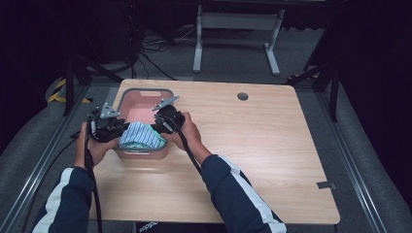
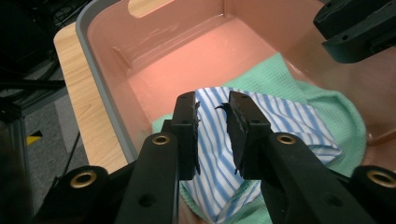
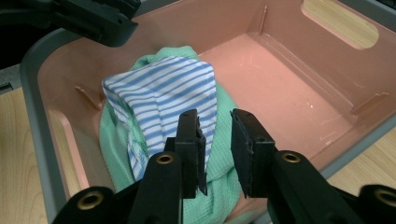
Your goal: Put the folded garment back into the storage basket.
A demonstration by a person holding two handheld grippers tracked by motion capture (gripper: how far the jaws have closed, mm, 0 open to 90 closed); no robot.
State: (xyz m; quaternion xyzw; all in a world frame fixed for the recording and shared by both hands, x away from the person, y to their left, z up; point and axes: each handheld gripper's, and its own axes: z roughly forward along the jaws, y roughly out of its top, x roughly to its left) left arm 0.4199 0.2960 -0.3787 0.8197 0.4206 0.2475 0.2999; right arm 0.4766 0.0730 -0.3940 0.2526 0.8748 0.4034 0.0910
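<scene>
A pink basin (image 1: 145,91) with a grey rim stands on the left part of the wooden table. In its near end a blue-and-white striped cloth (image 1: 138,133) lies bunched on a green cloth (image 1: 145,144). My left gripper (image 1: 119,127) hangs over the basin's left rim and my right gripper (image 1: 158,125) over its right rim, with the cloths between them. In the left gripper view the left gripper (image 2: 212,105) stands open just above the striped cloth (image 2: 285,116). In the right gripper view the right gripper (image 3: 215,122) is open too, above the striped cloth (image 3: 163,88) and the green cloth (image 3: 219,182).
The basin's far half (image 3: 289,84) holds nothing. The table (image 1: 262,145) stretches wide to the right, with a round cable port (image 1: 242,96) near its far edge. Dark stands and a white frame (image 1: 236,22) rise behind the table.
</scene>
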